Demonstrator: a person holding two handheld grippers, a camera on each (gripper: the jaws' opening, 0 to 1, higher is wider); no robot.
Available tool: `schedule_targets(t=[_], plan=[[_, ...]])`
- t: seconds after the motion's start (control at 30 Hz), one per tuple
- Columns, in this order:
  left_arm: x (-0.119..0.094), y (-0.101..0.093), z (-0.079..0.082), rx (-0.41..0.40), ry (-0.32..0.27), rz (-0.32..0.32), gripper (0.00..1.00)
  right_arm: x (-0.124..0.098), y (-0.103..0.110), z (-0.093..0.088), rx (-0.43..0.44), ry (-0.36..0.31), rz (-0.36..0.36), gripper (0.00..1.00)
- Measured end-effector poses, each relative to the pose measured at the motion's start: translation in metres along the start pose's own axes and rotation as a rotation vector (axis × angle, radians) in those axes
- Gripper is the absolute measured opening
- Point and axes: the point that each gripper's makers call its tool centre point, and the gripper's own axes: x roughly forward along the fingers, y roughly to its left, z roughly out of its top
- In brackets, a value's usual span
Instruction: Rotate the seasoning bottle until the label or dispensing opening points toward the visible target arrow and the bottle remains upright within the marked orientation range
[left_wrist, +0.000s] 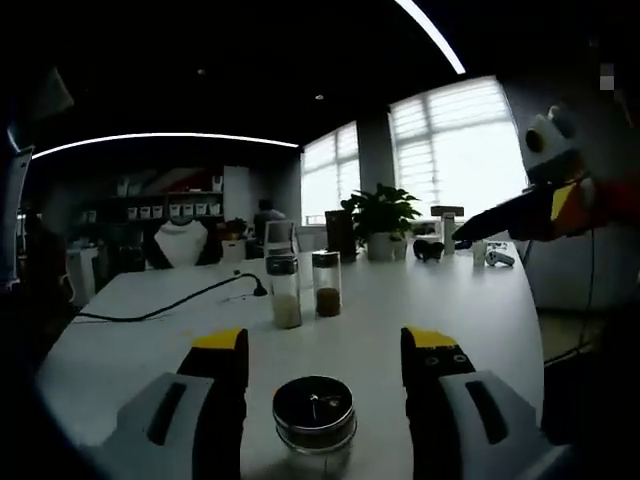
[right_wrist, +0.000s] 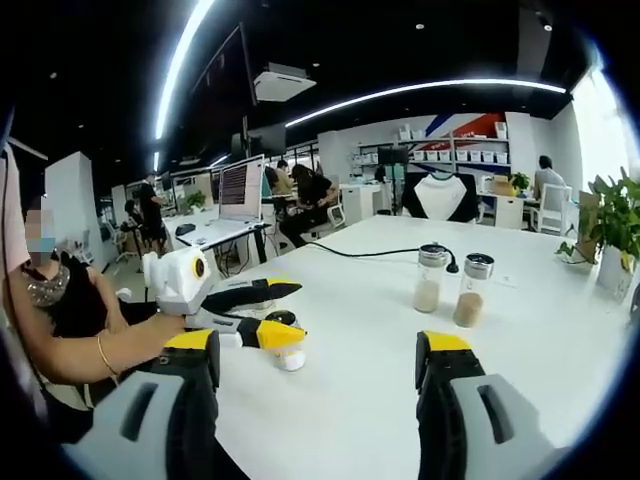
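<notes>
Seasoning bottle (left_wrist: 314, 420) upright between left gripper (left_wrist: 325, 352) fingers (spread wide, not touching); right gripper (right_wrist: 316, 356) fingers wide, empty.

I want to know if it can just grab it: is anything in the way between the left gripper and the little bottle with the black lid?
Nothing visible is in the way. The bottle stands right between the open jaws of the left gripper. The two taller jars stand farther back on the table.

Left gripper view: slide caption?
Open left gripper straddles a black-lidded glass seasoning jar; two steel-capped glass shakers stand beyond on the white table.
</notes>
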Motion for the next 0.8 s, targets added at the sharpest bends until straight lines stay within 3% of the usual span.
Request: schedule_targets(t=[0.07,0.2,0.37,0.57,0.8], plan=[[-0.001,0.000,0.009,0.006,-0.027,0.019,0.98,-0.001,-0.001,-0.001,0.006,-0.001,-0.001,0.81],[-0.005,0.001,0.015,0.035,-0.027,0.056,1.00,-0.002,0.000,-0.001,0.013,-0.004,-0.002,0.80],[-0.007,0.000,0.012,0.016,-0.013,0.082,1.00,-0.003,0.001,0.000,0.018,-0.011,0.003,0.80],[-0.015,0.012,0.006,-0.069,-0.022,0.175,0.98,-0.004,0.001,0.001,0.025,-0.020,0.008,0.79],[-0.028,0.022,0.005,-0.064,-0.018,0.299,0.85,-0.007,0.000,-0.004,0.042,-0.018,0.007,0.79]])
